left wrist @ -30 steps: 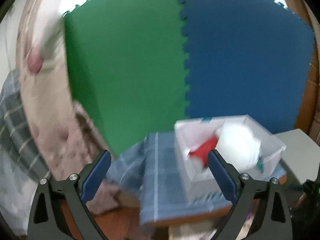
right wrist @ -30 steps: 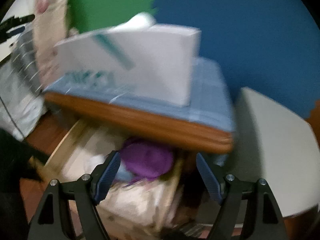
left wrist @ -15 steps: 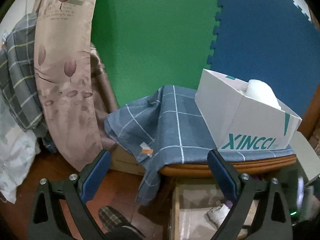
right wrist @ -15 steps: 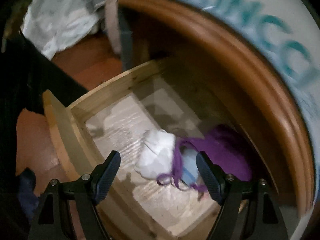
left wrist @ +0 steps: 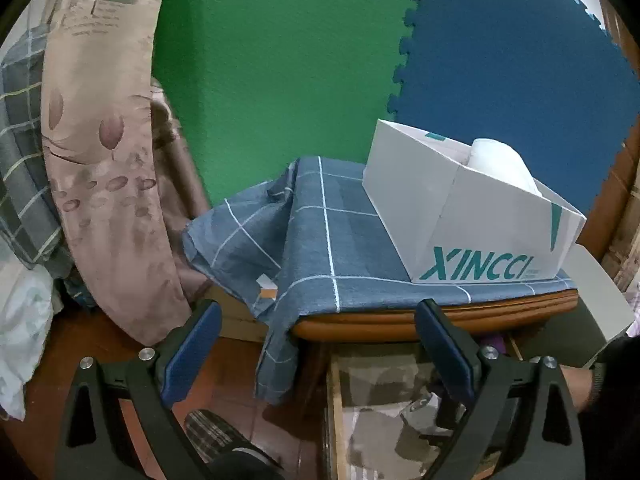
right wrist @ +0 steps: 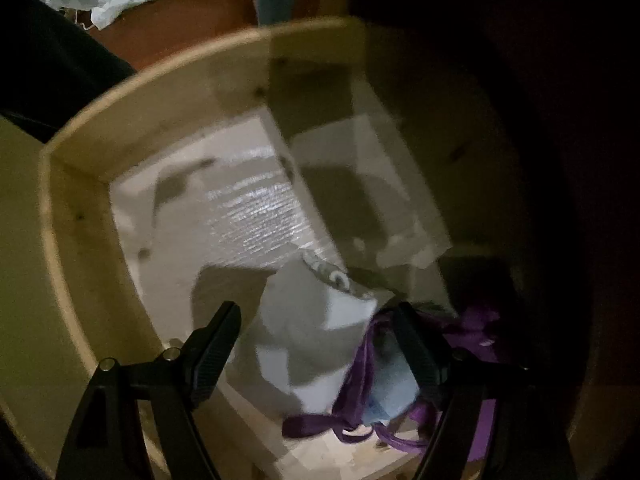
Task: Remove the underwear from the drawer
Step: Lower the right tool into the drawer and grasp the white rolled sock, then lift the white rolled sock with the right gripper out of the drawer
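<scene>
The open wooden drawer [right wrist: 84,248] fills the right wrist view, lined with pale paper. A white folded underwear piece [right wrist: 308,332] lies in it, beside a purple garment [right wrist: 476,332] and a light blue piece [right wrist: 394,396]. My right gripper [right wrist: 320,330] is open, low inside the drawer, its jaws on either side of the white piece. My left gripper [left wrist: 316,328] is open and empty, held in front of the table edge above the drawer [left wrist: 334,408], which shows at the bottom of the left wrist view.
A white XINCCI box [left wrist: 472,220] with a white roll sits on a blue checked cloth [left wrist: 312,240] over the table. Floral and plaid fabrics [left wrist: 100,160] hang at left. A white stool [left wrist: 600,292] stands at right. Green and blue foam mats cover the wall.
My right gripper has dropped from the table front into the drawer and closed in on the white piece. The left view has tilted down from the wall to the table and has steadied.
</scene>
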A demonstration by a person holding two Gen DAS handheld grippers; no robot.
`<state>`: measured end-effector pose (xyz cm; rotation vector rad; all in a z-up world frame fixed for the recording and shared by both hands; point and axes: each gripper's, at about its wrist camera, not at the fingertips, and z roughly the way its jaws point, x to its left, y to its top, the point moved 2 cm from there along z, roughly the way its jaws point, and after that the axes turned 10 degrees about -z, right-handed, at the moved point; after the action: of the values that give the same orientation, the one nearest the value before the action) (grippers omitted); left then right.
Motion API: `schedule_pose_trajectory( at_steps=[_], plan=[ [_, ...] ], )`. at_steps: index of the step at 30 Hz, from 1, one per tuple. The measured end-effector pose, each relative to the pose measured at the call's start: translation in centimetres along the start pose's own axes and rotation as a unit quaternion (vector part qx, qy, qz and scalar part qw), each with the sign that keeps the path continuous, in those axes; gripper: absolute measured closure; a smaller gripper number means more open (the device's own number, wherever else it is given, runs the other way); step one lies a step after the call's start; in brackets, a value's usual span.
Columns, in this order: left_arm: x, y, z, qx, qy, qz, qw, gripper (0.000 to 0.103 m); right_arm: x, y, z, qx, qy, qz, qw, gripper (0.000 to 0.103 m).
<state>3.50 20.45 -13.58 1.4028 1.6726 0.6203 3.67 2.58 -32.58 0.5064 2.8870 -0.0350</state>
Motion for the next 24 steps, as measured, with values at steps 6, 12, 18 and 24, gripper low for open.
schedule_pose_trajectory(
  at_steps=[6, 12, 18, 24],
  plan=[
    [-0.1, -0.3, 0.5, 0.009, 0.001, 0.004, 0.9999, 0.007, -0.1, 0.4, 2.2, 0.014, 0.021, -0.001, 1.000, 0.023],
    [-0.1, -0.4, 0.7, 0.010, 0.011, 0.007, 0.9999, 0.007, -0.3, -0.9, 1.0, -0.005, 0.035, 0.015, 0.999, 0.061],
    [-0.5, -0.6, 1.0, 0.009, 0.019, 0.018, 0.9996, 0.007, 0.0, -3.3, -4.9, -0.085, 0.011, 0.053, 0.995, 0.063],
    [-1.1, -1.0, 1.4, 0.010, 0.031, 0.037, 0.9988, 0.007, -1.3, -7.4, -12.6, -0.182, 0.000, 0.151, 0.972, 0.063]
  ],
)
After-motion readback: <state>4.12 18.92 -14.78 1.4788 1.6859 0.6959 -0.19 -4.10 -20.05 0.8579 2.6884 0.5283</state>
